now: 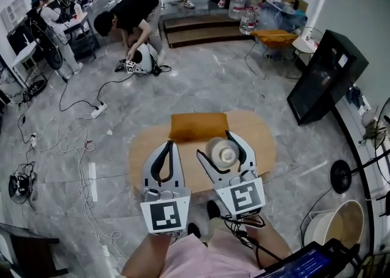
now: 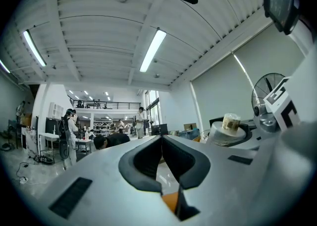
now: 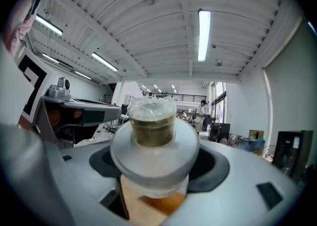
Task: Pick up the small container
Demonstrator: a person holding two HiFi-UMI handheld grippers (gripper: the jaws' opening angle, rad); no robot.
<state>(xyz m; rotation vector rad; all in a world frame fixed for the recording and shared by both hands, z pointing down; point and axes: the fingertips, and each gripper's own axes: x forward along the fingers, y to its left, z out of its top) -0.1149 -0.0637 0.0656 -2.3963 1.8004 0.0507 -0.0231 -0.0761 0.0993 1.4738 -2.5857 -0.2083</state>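
Grasp: small container being clamped by right gripper over table | left gripper being held closed, empty | next: level lift judged due

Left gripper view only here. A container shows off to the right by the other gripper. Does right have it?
Observer: Yes. The right gripper view shows the right gripper with its jaws closed on the small container, at its wide white part.
Operator: Where is it over the table?
Observer: The head view puts it over the round wooden table, near the middle.
Operator: Anything beside it?
Observer: An orange cushion lies just beyond it, at the table's far edge.
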